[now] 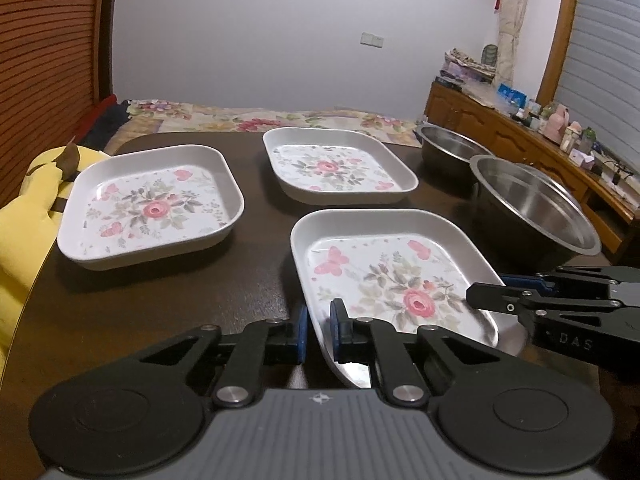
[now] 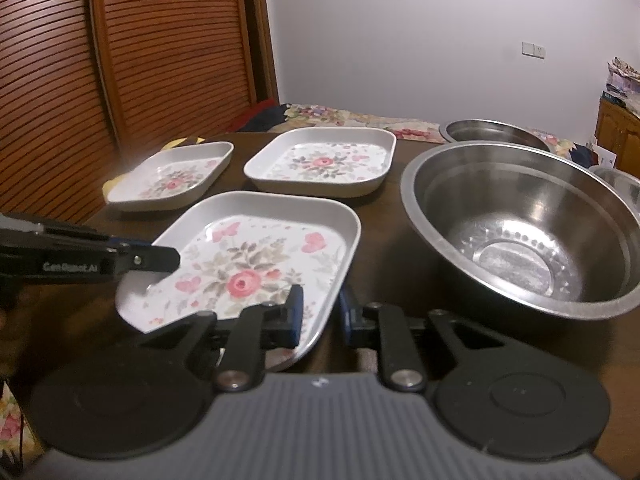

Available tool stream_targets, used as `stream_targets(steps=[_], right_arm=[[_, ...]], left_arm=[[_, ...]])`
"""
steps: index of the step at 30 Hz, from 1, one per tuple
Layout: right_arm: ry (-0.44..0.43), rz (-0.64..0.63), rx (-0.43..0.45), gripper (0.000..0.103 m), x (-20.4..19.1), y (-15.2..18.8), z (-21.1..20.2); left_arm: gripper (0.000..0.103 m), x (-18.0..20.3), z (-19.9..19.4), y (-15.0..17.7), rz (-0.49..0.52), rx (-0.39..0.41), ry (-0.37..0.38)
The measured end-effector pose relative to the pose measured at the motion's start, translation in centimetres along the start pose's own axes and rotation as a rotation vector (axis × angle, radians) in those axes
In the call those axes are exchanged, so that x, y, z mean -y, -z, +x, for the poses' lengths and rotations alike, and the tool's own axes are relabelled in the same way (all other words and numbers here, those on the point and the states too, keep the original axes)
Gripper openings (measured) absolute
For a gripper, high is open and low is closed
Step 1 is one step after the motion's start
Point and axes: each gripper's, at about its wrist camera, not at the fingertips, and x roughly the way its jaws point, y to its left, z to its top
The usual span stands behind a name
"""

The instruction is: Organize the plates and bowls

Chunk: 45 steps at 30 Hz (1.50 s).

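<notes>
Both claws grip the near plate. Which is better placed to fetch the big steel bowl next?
Probably right: the big steel bowl sits beside the right claw; the left claw grips the near plate opposite.

Three square floral plates [image 1: 152,208] [image 1: 340,164] [image 1: 394,276] are sitting on the table w/ the nearest tilting, rim pinched (both sides). Steel bowls [image 2: 524,224] [image 2: 496,130] are standing upright at right, probably three.

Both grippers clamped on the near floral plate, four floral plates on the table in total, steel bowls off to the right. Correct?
Not quite: there are three floral plates, not four. The left wrist view shows the near floral plate, one at far left and one behind. The left gripper and right gripper do clamp the near plate; steel bowls sit right.
</notes>
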Motion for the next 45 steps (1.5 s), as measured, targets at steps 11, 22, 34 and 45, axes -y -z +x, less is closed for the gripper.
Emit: stream_targets(steps=[11, 22, 34, 45], right_arm=[[-0.037, -0.011, 0.015, 0.02, -1.5, 0.0, -2.9], [-0.079, -0.028, 0.006, 0.021, -3.1, 1.1, -4.2], [-0.069, -0.026, -0.027, 0.021, -3.9, 1.4, -3.7], [-0.053, -0.032, -0.033, 0.021, -4.2, 1.6, -3.0]], left_arm=[[0.012, -0.3, -3.9, 0.9, -0.011, 0.045, 0.024], [0.012, -0.6, -6.4, 2.5, -0.024, 0.047, -0.006], [0.012, -1.4, -5.1, 3.5, -0.024, 0.015, -0.025], [0.012, -1.6, -4.3, 3.9, -0.032, 0.011, -0.025]])
